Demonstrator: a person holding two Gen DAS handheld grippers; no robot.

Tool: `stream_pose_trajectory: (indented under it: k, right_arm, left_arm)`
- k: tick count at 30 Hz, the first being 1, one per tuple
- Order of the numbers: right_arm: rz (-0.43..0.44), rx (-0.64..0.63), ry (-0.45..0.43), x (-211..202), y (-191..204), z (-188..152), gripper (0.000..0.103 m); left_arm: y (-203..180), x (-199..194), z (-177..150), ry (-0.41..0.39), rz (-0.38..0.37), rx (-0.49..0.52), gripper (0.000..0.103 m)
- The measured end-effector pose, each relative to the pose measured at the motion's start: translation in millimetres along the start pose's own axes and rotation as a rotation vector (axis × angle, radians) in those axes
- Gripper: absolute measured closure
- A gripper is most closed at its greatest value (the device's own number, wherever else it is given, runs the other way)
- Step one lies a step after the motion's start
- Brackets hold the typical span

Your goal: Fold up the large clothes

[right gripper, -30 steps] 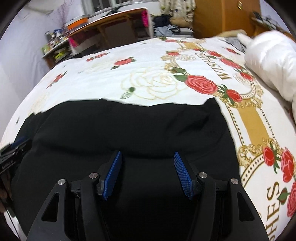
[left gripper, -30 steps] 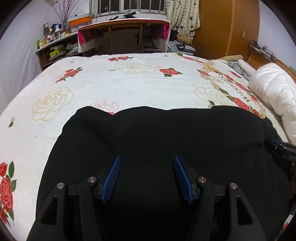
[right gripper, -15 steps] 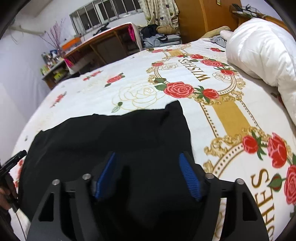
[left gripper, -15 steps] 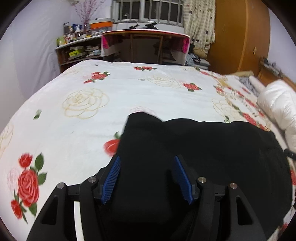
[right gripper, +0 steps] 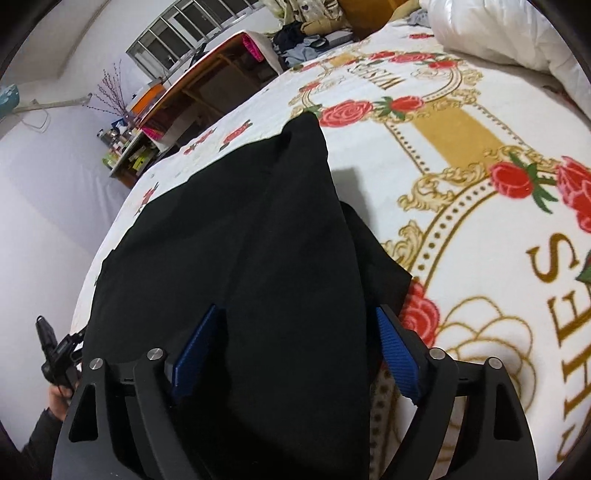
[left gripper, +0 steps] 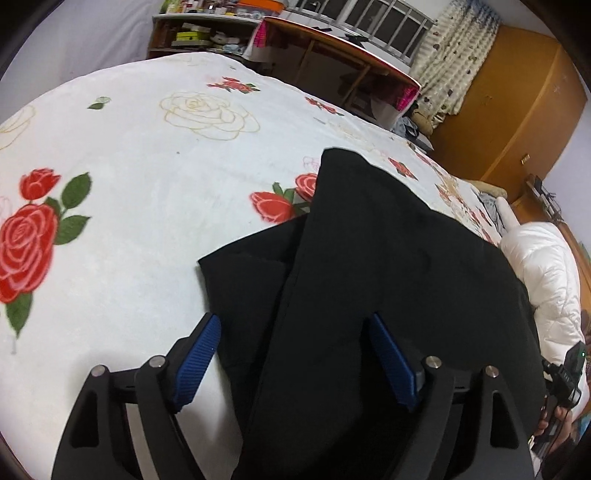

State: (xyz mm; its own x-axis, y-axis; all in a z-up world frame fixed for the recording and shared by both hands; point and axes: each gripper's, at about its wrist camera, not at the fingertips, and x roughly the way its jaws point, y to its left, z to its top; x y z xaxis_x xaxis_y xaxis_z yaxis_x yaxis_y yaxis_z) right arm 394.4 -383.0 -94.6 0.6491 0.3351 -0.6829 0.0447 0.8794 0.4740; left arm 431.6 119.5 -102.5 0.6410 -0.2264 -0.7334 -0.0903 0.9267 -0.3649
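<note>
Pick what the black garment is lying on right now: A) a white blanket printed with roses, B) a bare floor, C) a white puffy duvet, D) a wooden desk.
A: the black garment is spread over the rose-printed blanket, with both grippers' fingers open above it.

Right gripper (right gripper: pixel 295 354) jaws spread wide, black garment (right gripper: pixel 258 236) running up between the blue pads (right gripper: pixel 397 354) (grip contact not clear). Garment lies on rose-print bedspread (right gripper: pixel 480 184), lower layer poking out right. White duvet (right gripper: pixel 509 33) top right, desk (right gripper: pixel 207 77) behind.
</note>
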Motion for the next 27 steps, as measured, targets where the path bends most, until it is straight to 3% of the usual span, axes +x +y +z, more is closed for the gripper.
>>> stream_pose_trajectory:
  k: [5, 11, 14, 16, 19, 21, 23, 27]
  right_arm:
    - [0.002, 0.009, 0.009, 15.7, -7.6, 5.3, 0.011]
    - [0.018, 0.016, 0.023, 25.4, -10.9, 7.1, 0.01]
    - [0.031, 0.005, 0.038, 28.5, -7.7, 8.9, 0.014]
    - [0.033, -0.01, 0.047, 31.8, -5.5, 9.7, 0.023]
    - [0.05, -0.009, 0.057, 33.9, -3.6, 10.9, 0.037]
    - [0.044, -0.018, 0.052, 31.1, 2.1, 10.7, 0.046]
    - [0.043, -0.008, 0.048, 26.5, 3.1, 10.5, 0.053]
    - [0.001, -0.032, 0.041, 14.8, 14.4, 13.2, 0.066]
  left_arm:
    - [8.0, 14.2, -0.8, 0.008, -0.034, -0.073, 0.01]
    - [0.6, 18.0, -6.1, -0.02, 0.001, -0.097, 0.01]
    - [-2.3, 20.5, -7.8, -0.026, 0.014, -0.102, 0.01]
    - [-5.1, 24.4, -6.1, -0.019, 0.029, -0.088, 0.01]
    - [-9.3, 25.6, -4.2, -0.01, 0.041, -0.076, 0.019]
    - [-14.0, 23.3, -4.1, -0.01, 0.05, -0.062, 0.029]
    - [-19.8, 17.9, -3.1, -0.013, 0.061, -0.056, 0.046]
    - [-25.9, 2.5, 1.5, -0.021, 0.065, -0.057, 0.066]
